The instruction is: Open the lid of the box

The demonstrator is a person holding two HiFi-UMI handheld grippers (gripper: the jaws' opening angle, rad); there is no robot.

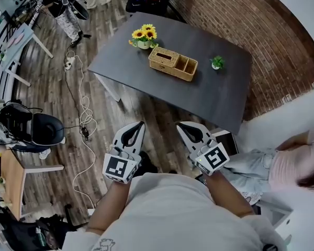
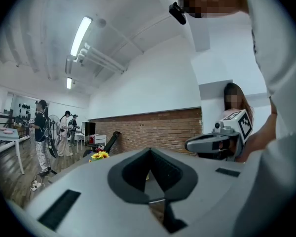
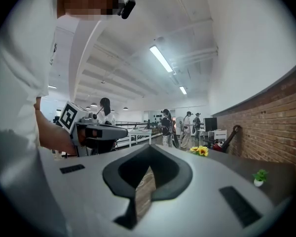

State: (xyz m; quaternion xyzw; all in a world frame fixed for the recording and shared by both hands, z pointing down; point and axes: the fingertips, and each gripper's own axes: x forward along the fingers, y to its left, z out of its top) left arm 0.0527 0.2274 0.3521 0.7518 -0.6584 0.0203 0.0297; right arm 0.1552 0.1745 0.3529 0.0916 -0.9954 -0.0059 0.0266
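Observation:
The woven wicker box [image 1: 172, 63] lies on the dark grey table [image 1: 220, 98], far ahead of both grippers. A slotted lid [image 1: 164, 57] covers its left part; two open compartments sit on its right. My left gripper [image 1: 139, 124] and right gripper [image 1: 180, 125] are held close to my body over the wooden floor, short of the table's near edge. Both are shut with nothing between the jaws. The left gripper view shows its jaws [image 2: 149, 151] closed together; the right gripper view shows the same [image 3: 149, 148]. The box is hidden in both gripper views.
A pot of sunflowers [image 1: 144, 34] stands left of the box and a small green plant [image 1: 217, 63] to its right. A brick wall [image 1: 282, 51] runs behind the table. A white cable [image 1: 83, 109] and a chair [image 1: 39, 128] are on the left. Another person [image 1: 295, 163] sits at my right.

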